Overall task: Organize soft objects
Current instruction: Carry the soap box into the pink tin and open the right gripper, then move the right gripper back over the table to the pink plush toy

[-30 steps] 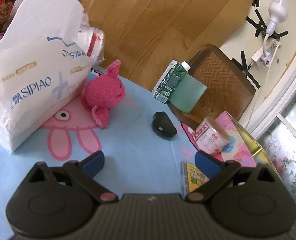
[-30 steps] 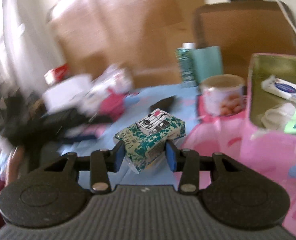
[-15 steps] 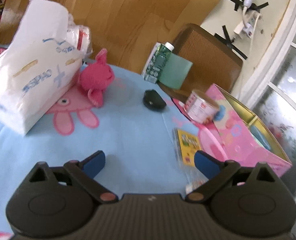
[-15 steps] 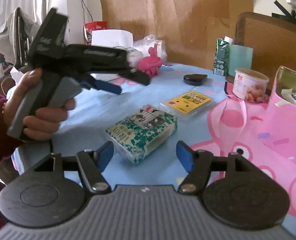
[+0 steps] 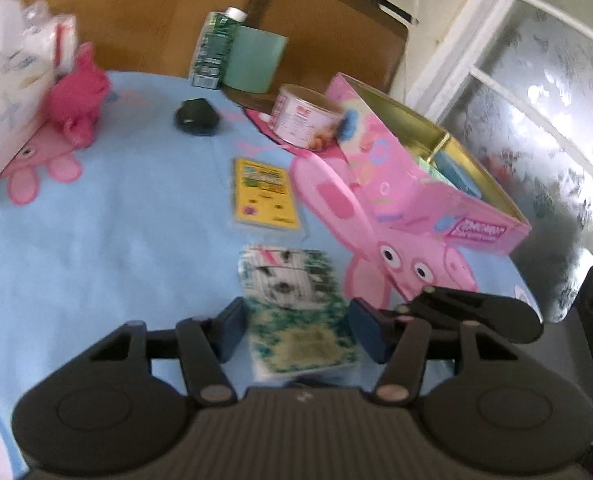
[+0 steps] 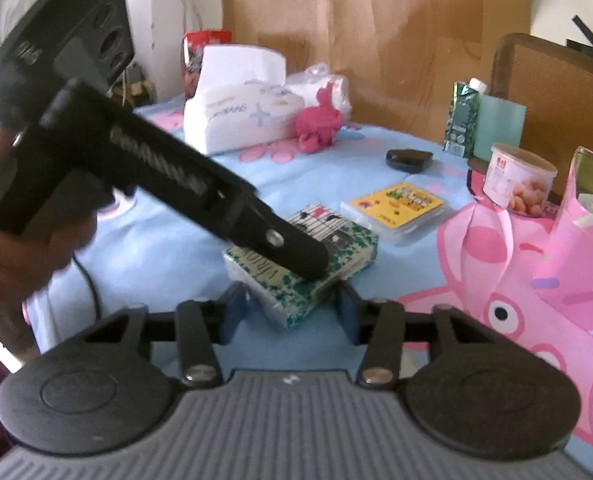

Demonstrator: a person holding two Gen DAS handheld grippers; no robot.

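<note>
Blue cartoon-pig tablecloth (image 5: 128,240) covers the table; wooden panel wall behind, brown chair (image 5: 336,28) at the far edge, frosted window to the rt.

My left gripper (image 5: 296,332) has its jaws apart w/ the green-patterned tissue pack (image 5: 296,312) lying flat on the cloth between the blue pads (image 5: 232,330); can't tell if they touch it. My right gripper (image 6: 290,314) sits low just in front of the same pack (image 6: 280,276), jaws apart, pads either side of its near corner. Left gripper body crosses the right view & hides part of the pack.

Just past the pack: yellow card packet (image 5: 264,196). Rt of it, pink pig box (image 5: 412,200), open, w/ items inside. Snack tin (image 5: 304,120) at the box's far end. Further: black pebble-like object (image 5: 196,116), green carton (image 5: 212,52), pink plush toy (image 5: 76,96) against a big white tissue bag (image 6: 236,116).
</note>
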